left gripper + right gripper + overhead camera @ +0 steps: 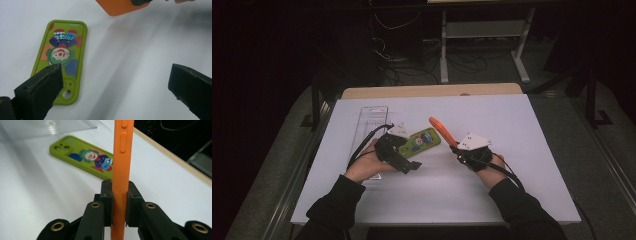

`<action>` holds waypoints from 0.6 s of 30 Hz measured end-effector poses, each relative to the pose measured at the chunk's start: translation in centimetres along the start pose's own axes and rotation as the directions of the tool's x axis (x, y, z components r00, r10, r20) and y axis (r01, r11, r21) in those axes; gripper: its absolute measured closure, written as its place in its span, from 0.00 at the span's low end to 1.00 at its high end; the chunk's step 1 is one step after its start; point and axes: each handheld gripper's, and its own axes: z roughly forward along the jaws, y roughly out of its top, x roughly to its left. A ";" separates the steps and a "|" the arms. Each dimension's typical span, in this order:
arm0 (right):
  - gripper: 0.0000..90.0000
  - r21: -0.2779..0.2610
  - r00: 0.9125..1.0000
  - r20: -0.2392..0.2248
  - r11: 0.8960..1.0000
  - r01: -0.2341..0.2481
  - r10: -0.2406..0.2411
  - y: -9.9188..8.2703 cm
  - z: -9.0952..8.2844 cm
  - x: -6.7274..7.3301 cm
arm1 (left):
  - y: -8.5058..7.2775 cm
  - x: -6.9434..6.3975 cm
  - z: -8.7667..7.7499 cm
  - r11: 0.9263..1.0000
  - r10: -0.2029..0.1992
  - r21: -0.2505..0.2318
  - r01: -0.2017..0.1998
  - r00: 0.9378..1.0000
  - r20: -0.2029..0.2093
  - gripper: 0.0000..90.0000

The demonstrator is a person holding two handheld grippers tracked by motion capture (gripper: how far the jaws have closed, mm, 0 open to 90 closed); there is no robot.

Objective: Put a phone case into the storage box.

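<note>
White table [512,165]: right gripper [460,150] is clamping orange phone case [440,129] edge-on, left gripper [411,164] gaping beside green case [424,140]; keep the squeeze centred to prevent twisting.

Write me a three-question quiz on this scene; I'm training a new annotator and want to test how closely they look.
1. True or false: the right tongs are shut on the orange plastic phone case.
2. Where is the green rubbery phone case with the clown picture? A) lying flat on the white table top B) held in the left tongs C) inside the clear plastic tray
3. How do the left tongs stand, and is anything between them?

Key
1. True; they clamp it by its thin edges.
2. A
3. Open wide above the table, with nothing gripped; the green case lies beside one jaw.
</note>
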 end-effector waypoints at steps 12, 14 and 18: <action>0.87 -0.016 0.965 -0.131 0.973 -0.230 0.226 -0.1 0.0 -0.9 | 0.2 0.0 0.2 0.999 -0.030 -0.040 0.030 1.000 -0.008 0.00; 0.87 -0.021 0.961 -0.140 0.969 -0.245 0.240 -0.1 0.0 -1.0 | 0.3 0.0 0.2 0.996 -0.053 -0.072 0.052 0.999 -0.011 0.00; 0.87 -0.028 0.951 -0.162 0.962 -0.272 0.264 0.0 0.0 -0.8 | 0.4 0.1 0.0 0.993 -0.067 -0.099 0.065 0.998 -0.012 0.00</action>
